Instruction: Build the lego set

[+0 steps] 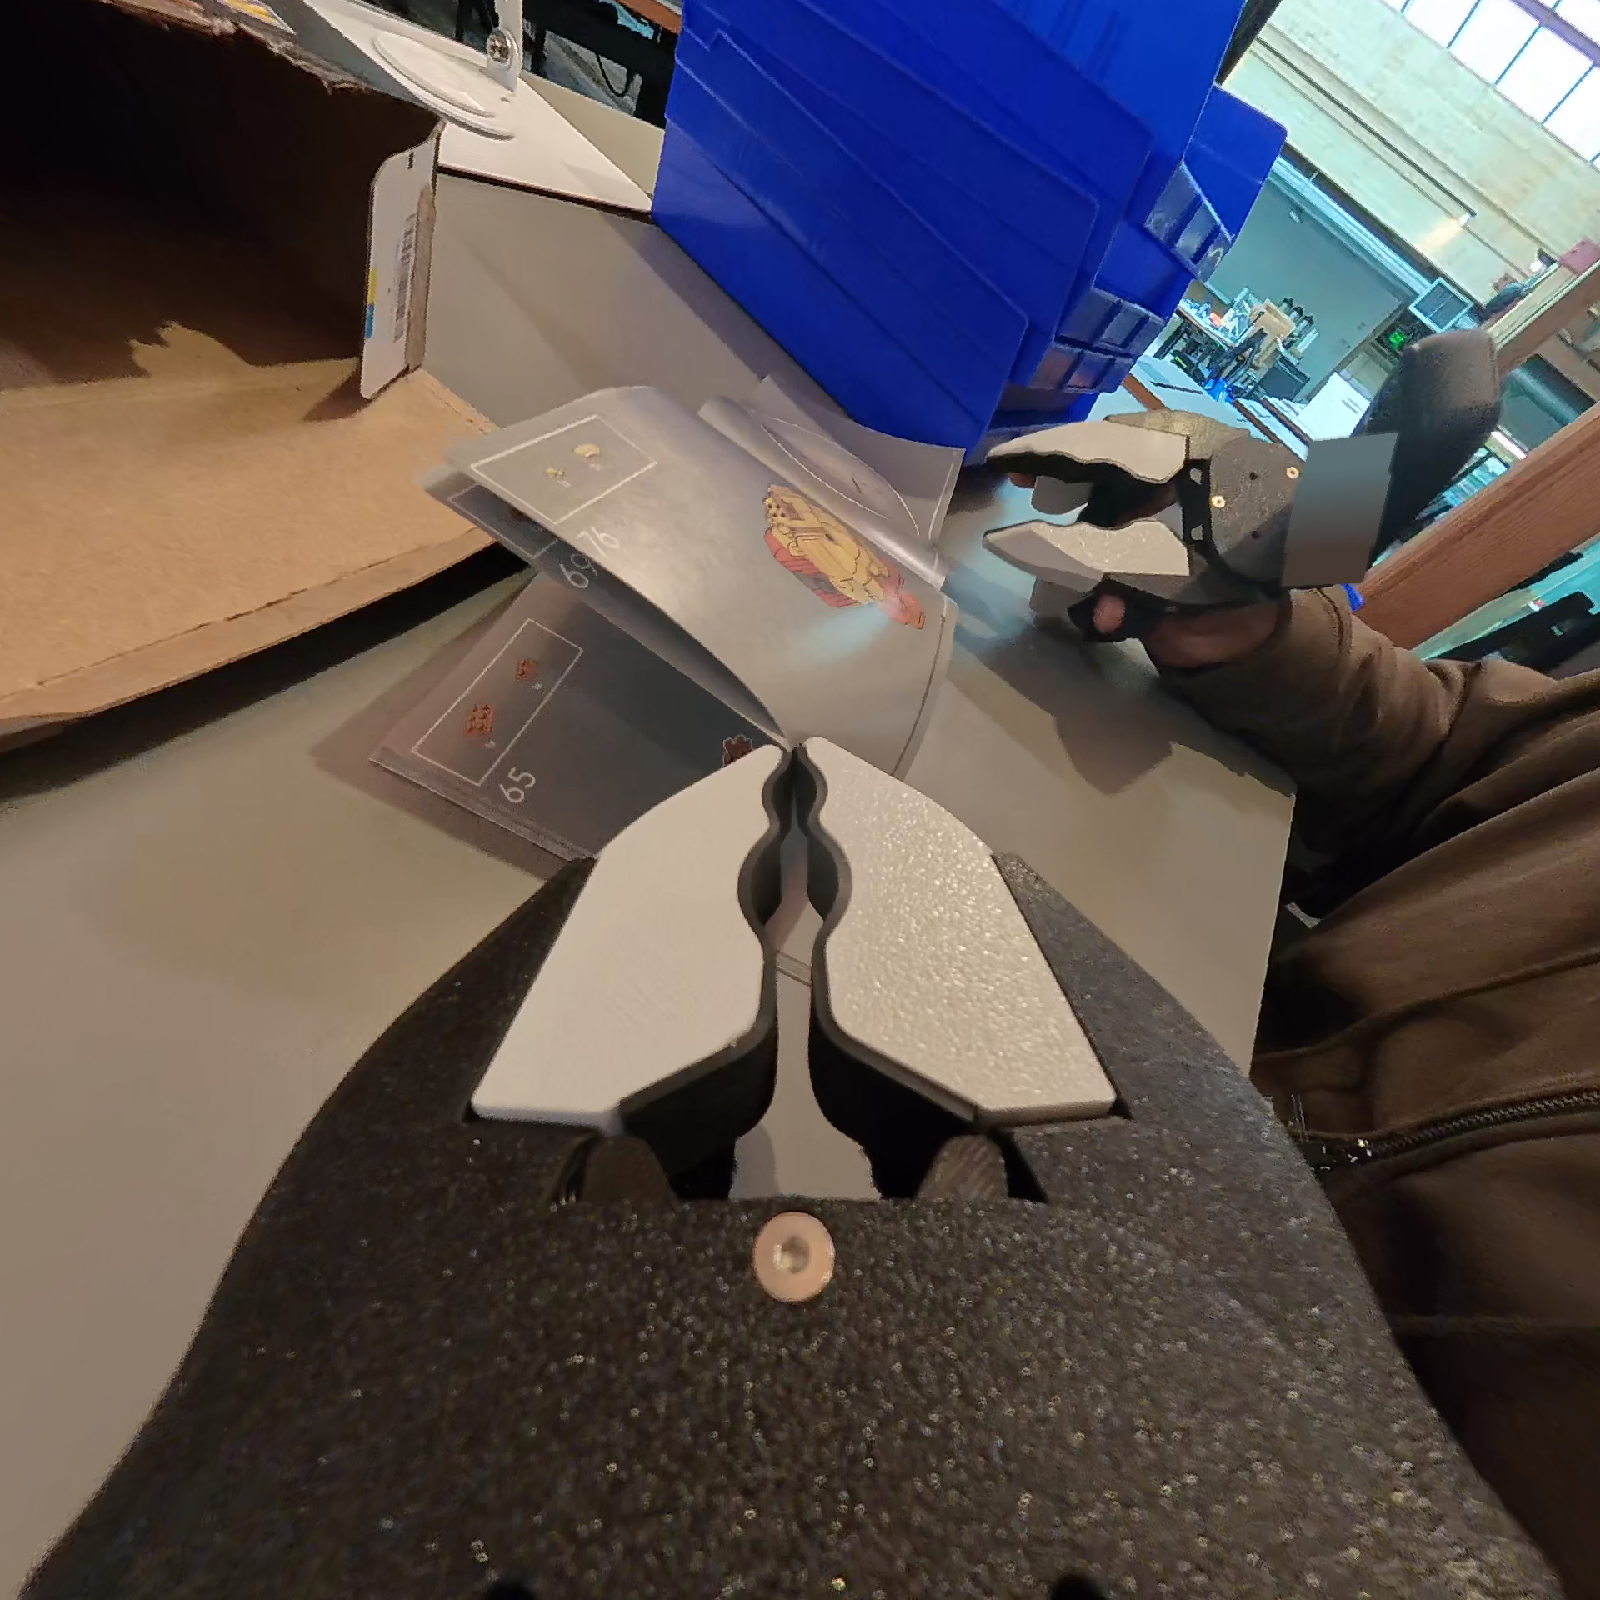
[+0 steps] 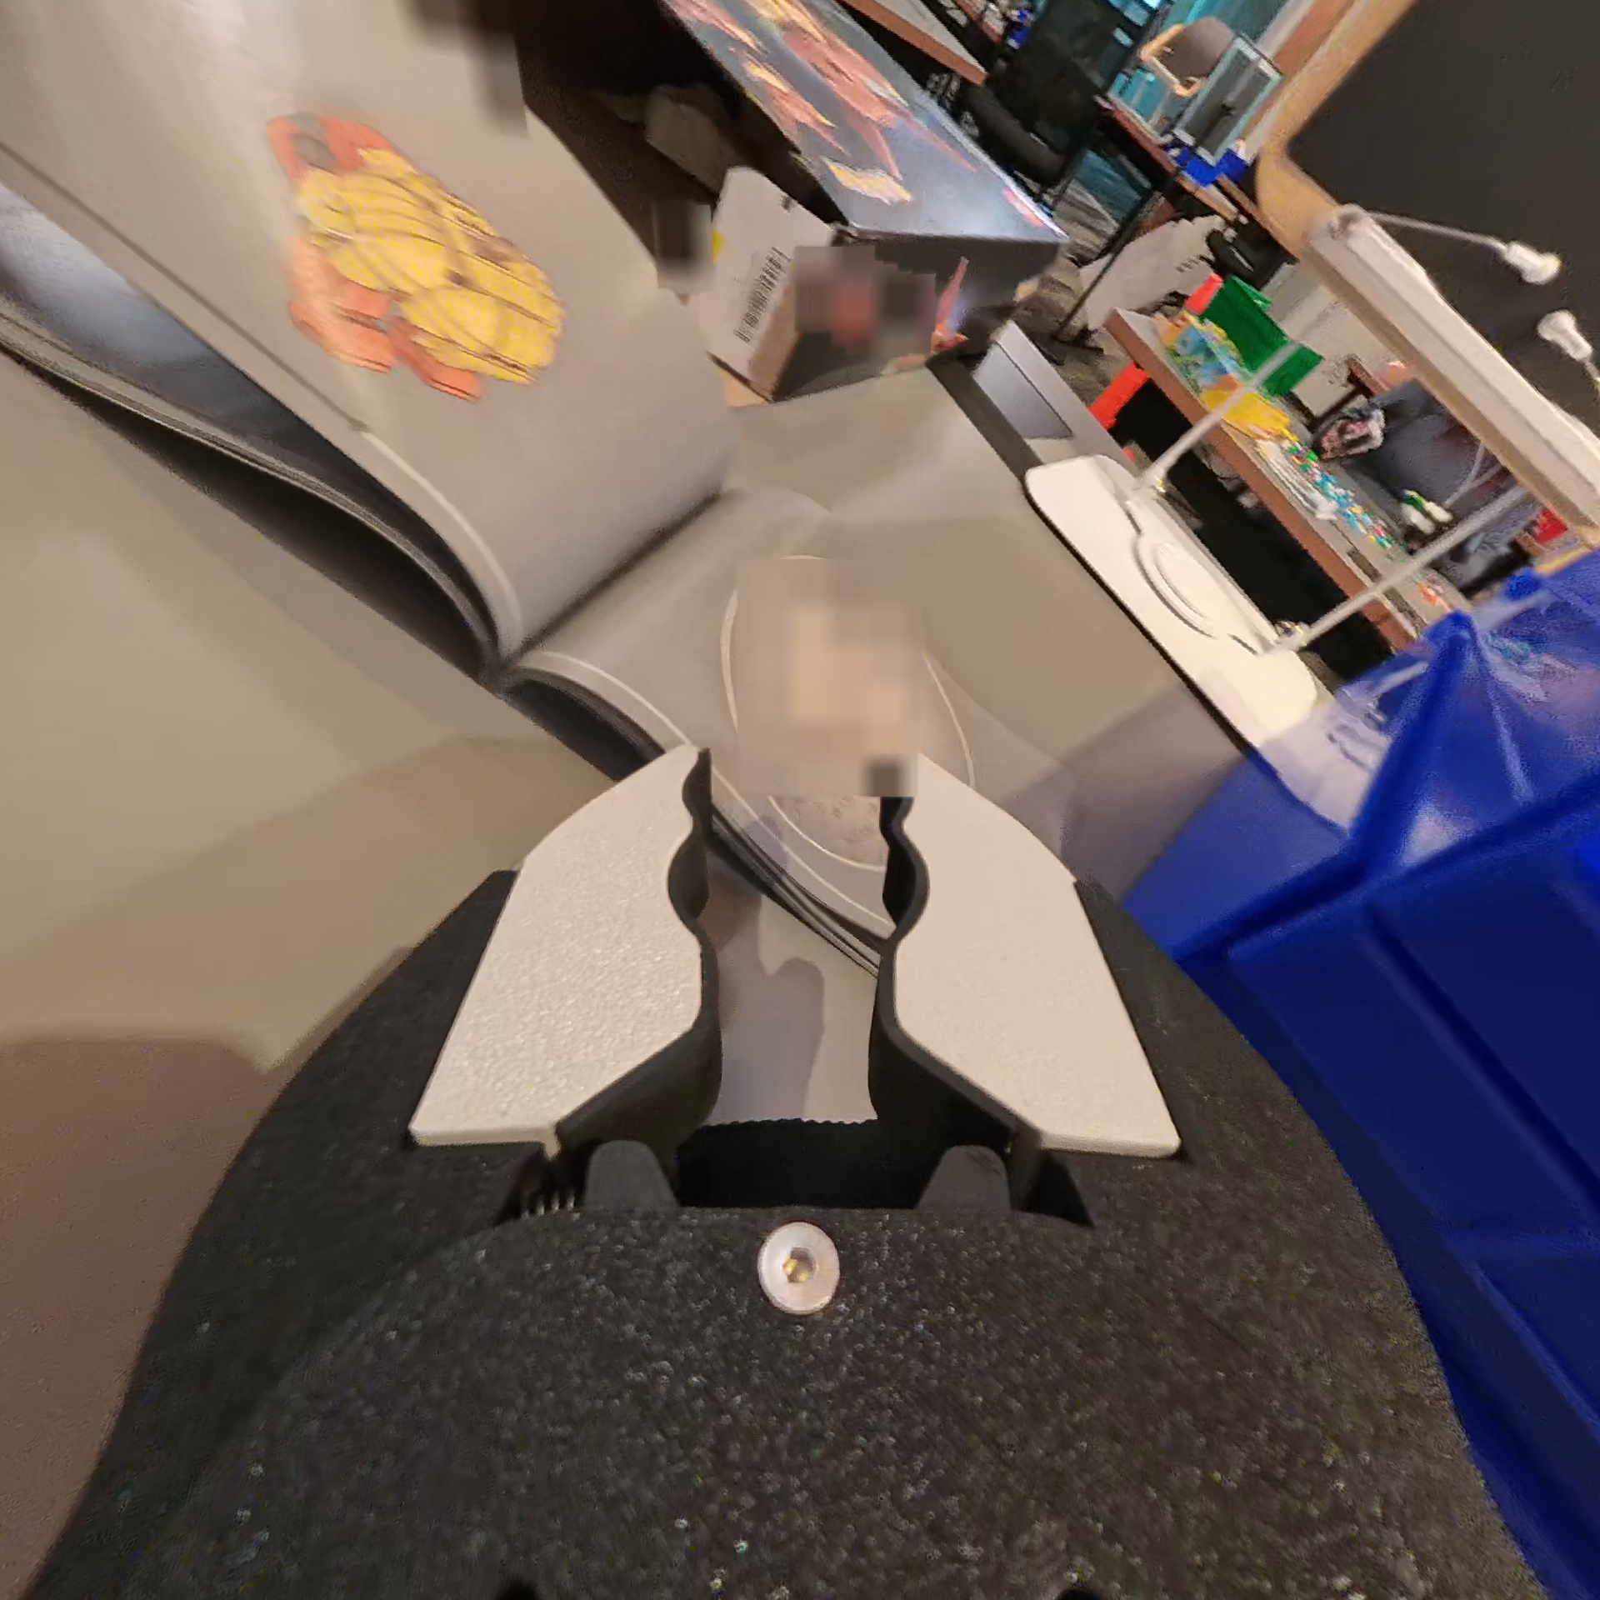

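The instruction booklet lies open on the grey table, with a red and yellow model pictured on a lifted page. My left gripper is shut on the near corner of that page and holds it curled up off the pages below. My right gripper shows at the right in a gloved hand, open, at the booklet's far side. In the right wrist view the right gripper is open and empty, low over the booklet near its spine. No loose bricks show.
An open cardboard box lies at the left. Stacked blue bins stand behind the booklet and close on the right of the right gripper. A white lamp base and the dark set box sit farther back.
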